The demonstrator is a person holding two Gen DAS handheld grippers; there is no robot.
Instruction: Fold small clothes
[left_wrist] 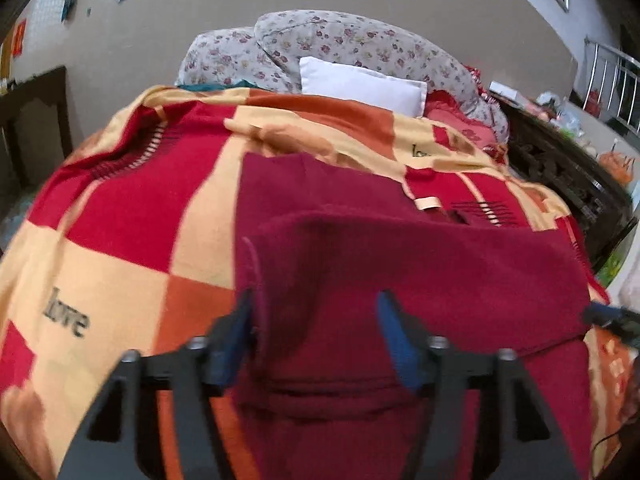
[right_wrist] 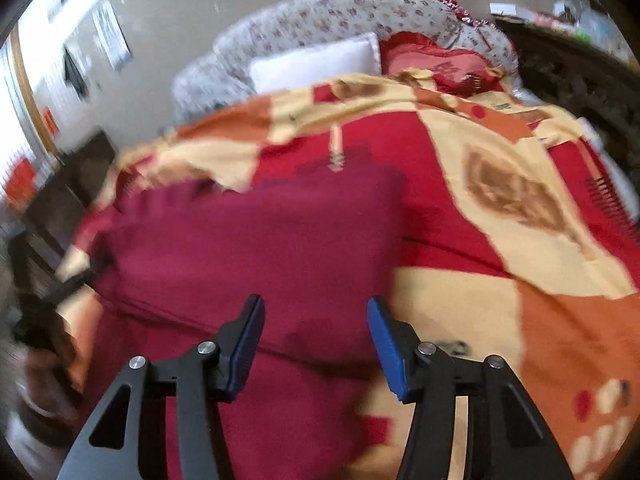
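A maroon garment (left_wrist: 400,272) lies folded over itself on a checked red, orange and cream blanket (left_wrist: 120,220). My left gripper (left_wrist: 315,300) stands open at the garment's near left side. The rounded fold edge lies between its blue pads (left_wrist: 396,336), and the pads do not press on it. In the right wrist view the same garment (right_wrist: 240,240) is blurred. My right gripper (right_wrist: 315,302) is open just above its near right part, by a fold line, with nothing gripped. A dark and blue tip (left_wrist: 608,316) at the garment's right edge looks like the right gripper.
The blanket (right_wrist: 520,200) covers a bed. At its far end lie a white pillow (left_wrist: 360,84), floral bedding (left_wrist: 340,40) and a red cushion (right_wrist: 436,68). Dark carved wooden furniture (left_wrist: 560,172) stands along the right, and a dark table (left_wrist: 36,112) on the left.
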